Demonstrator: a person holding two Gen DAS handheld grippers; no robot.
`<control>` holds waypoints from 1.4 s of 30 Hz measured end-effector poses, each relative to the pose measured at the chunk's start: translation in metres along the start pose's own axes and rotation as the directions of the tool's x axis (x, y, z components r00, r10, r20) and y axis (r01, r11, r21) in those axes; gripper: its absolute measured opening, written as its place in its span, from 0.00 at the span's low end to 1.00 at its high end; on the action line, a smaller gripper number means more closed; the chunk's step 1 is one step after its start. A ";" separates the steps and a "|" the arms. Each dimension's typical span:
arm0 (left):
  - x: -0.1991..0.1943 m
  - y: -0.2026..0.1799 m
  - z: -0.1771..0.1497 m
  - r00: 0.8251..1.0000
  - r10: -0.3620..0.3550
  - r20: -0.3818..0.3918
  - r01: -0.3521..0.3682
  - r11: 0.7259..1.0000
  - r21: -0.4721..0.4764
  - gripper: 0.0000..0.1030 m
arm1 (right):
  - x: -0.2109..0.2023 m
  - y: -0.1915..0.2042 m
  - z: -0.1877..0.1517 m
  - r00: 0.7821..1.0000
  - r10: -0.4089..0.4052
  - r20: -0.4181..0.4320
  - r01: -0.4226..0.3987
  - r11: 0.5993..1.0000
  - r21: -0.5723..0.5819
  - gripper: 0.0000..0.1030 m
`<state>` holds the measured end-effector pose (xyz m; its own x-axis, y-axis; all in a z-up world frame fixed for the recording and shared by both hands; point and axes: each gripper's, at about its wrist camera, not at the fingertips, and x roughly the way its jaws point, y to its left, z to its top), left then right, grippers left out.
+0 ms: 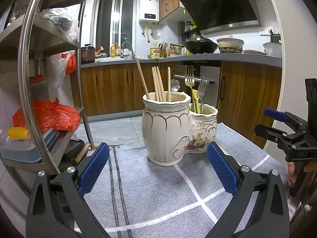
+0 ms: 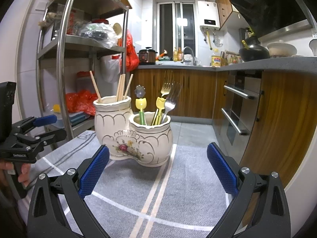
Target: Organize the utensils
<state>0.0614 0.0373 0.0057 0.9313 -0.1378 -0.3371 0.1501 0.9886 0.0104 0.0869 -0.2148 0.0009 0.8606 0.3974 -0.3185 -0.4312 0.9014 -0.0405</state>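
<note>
The cream double-pot ceramic holder with gilt scallops [image 2: 132,136] is standing on the grey striped cloth [image 2: 178,188]. Wooden chopsticks [image 2: 120,87] are sitting in its taller pot, forks [image 2: 170,97] and yellow tulip-topped picks [image 2: 141,107] in the lower. Left gripper [image 1: 157,170] and right gripper [image 2: 158,170] are hovering before it, jaws spread, holding nothing. The sorting looks finished.

A grey counter [image 2: 257,65] runs along wooden cabinets [image 1: 111,87]. On it stand a black wok [image 1: 201,46], a white pot [image 1: 229,44] beside the wok, a red cooker [image 2: 147,56] and a yellow tin [image 1: 155,52]. Above it hangs a water heater [image 1: 149,10]. Left of it stands a steel rack [image 2: 79,45] holding orange bags [image 1: 49,115].
</note>
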 end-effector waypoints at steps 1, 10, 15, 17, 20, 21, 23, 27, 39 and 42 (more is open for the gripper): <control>0.000 0.000 0.000 1.000 0.006 0.002 -0.006 1.000 0.000 0.95 | 0.000 0.000 0.000 1.000 0.000 0.002 0.000 1.000 0.000 0.95; 0.001 0.000 0.001 1.000 0.012 0.005 -0.012 1.000 -0.002 0.95 | -0.001 0.000 0.000 1.000 0.000 0.005 0.000 1.000 0.001 0.95; 0.001 -0.001 0.001 1.000 0.012 0.006 -0.012 1.000 -0.001 0.95 | -0.001 0.000 0.000 1.000 0.000 0.003 0.000 1.000 0.000 0.95; 0.001 -0.001 0.000 1.000 0.011 0.005 -0.011 1.000 -0.001 0.95 | -0.001 0.000 0.000 1.000 0.000 0.005 0.000 1.000 0.000 0.95; 0.001 -0.001 0.000 1.000 0.011 0.005 -0.011 1.000 -0.002 0.95 | -0.002 0.000 0.000 1.000 0.000 0.005 0.000 1.000 0.001 0.95; 0.002 -0.001 0.001 1.000 0.011 0.004 -0.011 1.000 -0.003 0.95 | -0.002 0.000 0.000 1.000 0.000 0.005 0.000 1.000 0.001 0.95; 0.002 -0.001 0.000 1.000 0.011 0.003 -0.011 1.000 -0.003 0.95 | -0.002 0.000 0.000 1.000 -0.001 0.006 0.001 1.000 0.001 0.95; 0.002 -0.001 0.000 1.000 0.010 0.004 -0.010 1.000 -0.004 0.95 | -0.002 0.000 0.000 1.000 0.000 0.005 0.000 1.000 0.001 0.95; 0.002 0.000 0.000 1.000 0.010 0.003 -0.010 1.000 -0.004 0.95 | -0.002 0.000 0.000 1.000 0.000 0.005 0.000 1.000 0.001 0.95; 0.003 0.000 0.000 1.000 0.011 -0.001 -0.011 1.000 -0.007 0.95 | -0.002 0.000 0.000 1.000 0.000 0.006 0.000 1.000 0.001 0.95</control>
<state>0.0638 0.0365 0.0045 0.9325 -0.1270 -0.3381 0.1378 0.9904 0.0078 0.0853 -0.2160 0.0014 0.8621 0.3985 -0.3129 -0.4310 0.9015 -0.0394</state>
